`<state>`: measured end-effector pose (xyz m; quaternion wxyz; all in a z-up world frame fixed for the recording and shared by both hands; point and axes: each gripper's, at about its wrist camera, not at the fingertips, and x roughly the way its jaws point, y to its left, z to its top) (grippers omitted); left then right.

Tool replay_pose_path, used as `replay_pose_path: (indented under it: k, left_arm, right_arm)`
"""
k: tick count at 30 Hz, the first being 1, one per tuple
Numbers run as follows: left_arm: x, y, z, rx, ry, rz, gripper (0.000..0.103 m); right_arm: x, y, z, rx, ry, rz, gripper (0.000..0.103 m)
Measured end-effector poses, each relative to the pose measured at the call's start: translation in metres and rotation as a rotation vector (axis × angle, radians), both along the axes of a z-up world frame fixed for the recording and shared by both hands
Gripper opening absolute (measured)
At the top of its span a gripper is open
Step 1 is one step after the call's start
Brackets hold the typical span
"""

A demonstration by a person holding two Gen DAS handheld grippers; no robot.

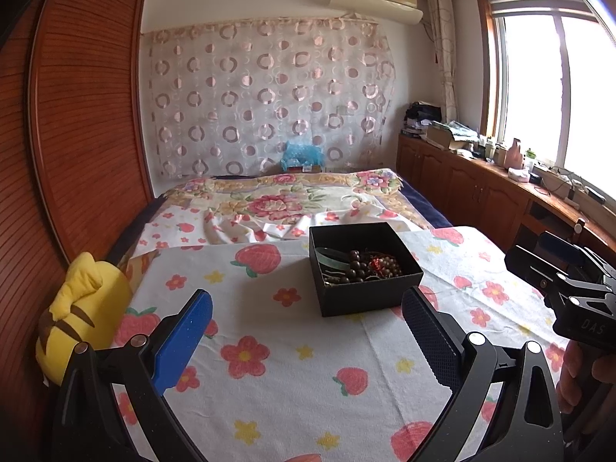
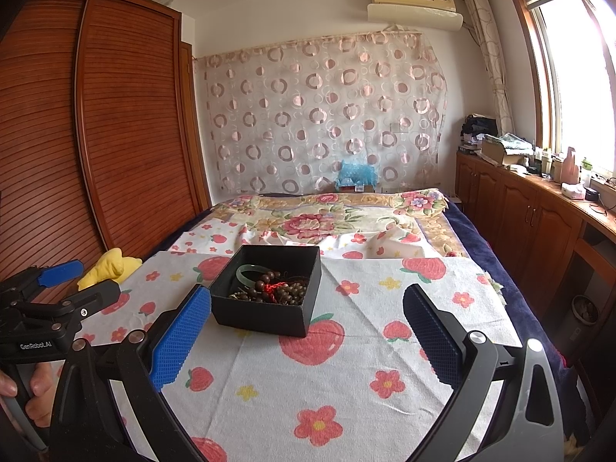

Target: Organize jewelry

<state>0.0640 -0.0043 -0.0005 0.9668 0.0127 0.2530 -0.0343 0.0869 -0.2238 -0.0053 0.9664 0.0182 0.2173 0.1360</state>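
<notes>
While both hover above cloth, left claw [image 1: 308, 342] (empty), right claw [image 2: 308, 340] spread wide near box [image 2: 269, 292].

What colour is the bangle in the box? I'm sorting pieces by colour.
Pale translucent green; the bangle shows best in the right wrist view, inside the black box.

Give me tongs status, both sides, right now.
Left tongs: open, holding nothing, short of the black box.
Right tongs: open, holding nothing, also short of the box.
</notes>
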Motion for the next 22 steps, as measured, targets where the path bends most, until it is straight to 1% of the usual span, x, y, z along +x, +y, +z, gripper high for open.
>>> replay_pose_path:
  k: [11, 22]
  left_arm:
    - [-0.0007, 0.0015, -0.0010, 0.000, -0.001, -0.003, 0.095]
    - [0.0024, -0.0029, 0.0058, -0.007, 0.000, 0.000, 0.095]
  right_arm:
    - [-0.0003, -0.0002, 0.0006, 0.002, 0.001, 0.000, 0.101]
    - [0.0000, -0.0004, 0.0001, 0.002, 0.000, 0.000, 0.101]
